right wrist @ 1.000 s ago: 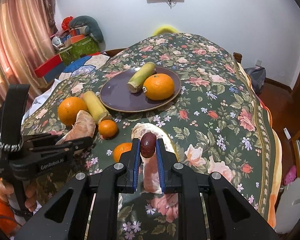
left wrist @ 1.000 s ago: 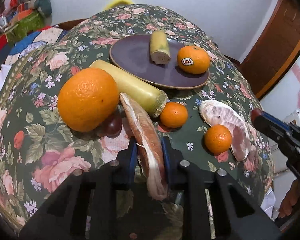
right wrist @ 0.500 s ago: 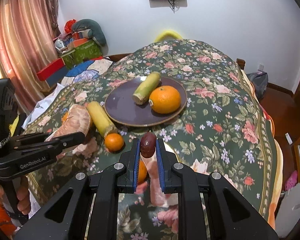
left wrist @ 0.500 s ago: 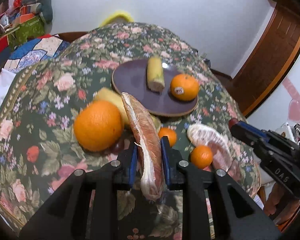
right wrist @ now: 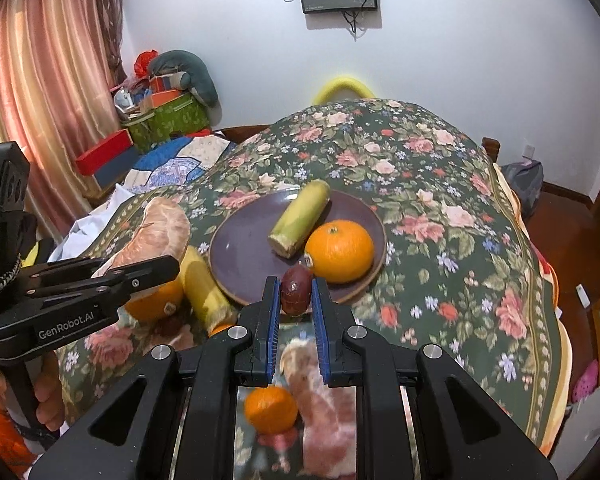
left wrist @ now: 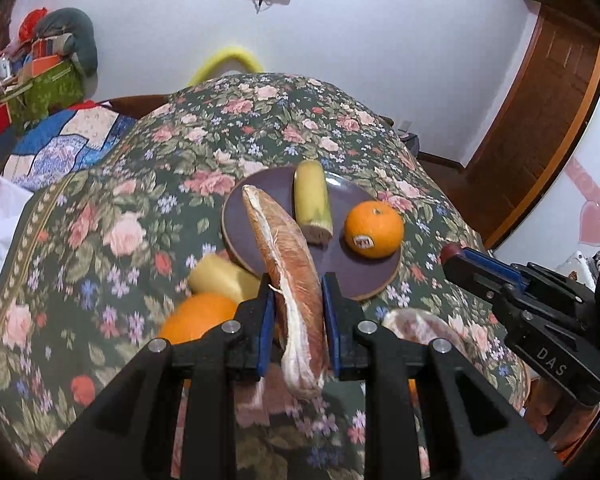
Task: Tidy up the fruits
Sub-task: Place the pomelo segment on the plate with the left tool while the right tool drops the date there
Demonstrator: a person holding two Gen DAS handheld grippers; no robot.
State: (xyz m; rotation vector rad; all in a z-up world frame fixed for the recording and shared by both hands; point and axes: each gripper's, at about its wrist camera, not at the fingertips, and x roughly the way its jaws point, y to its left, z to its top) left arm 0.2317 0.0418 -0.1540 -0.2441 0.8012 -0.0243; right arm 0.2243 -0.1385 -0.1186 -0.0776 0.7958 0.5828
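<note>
My left gripper [left wrist: 295, 292] is shut on a peeled pomelo segment [left wrist: 288, 268] and holds it in the air near the purple plate [left wrist: 256, 216]. My right gripper [right wrist: 296, 286] is shut on a small dark red fruit [right wrist: 296, 289], raised just before the plate [right wrist: 240, 248]. On the plate lie a sugarcane piece [right wrist: 300, 218] and an orange [right wrist: 339, 250]. On the floral cloth below are a large orange [left wrist: 198, 318], a second sugarcane piece [left wrist: 220, 278], another pomelo segment [right wrist: 320, 392] and a small mandarin [right wrist: 271, 408].
The floral-covered table [right wrist: 440, 208] drops off at the right and near edges. Piled boxes and bags [right wrist: 160, 108] stand at the back left by a curtain [right wrist: 40, 80]. A wooden door [left wrist: 540, 120] is at the right.
Both grippers have risen and moved forward toward the plate with their fruit still held. The loose fruit on the cloth now lies under and behind the fingers.
</note>
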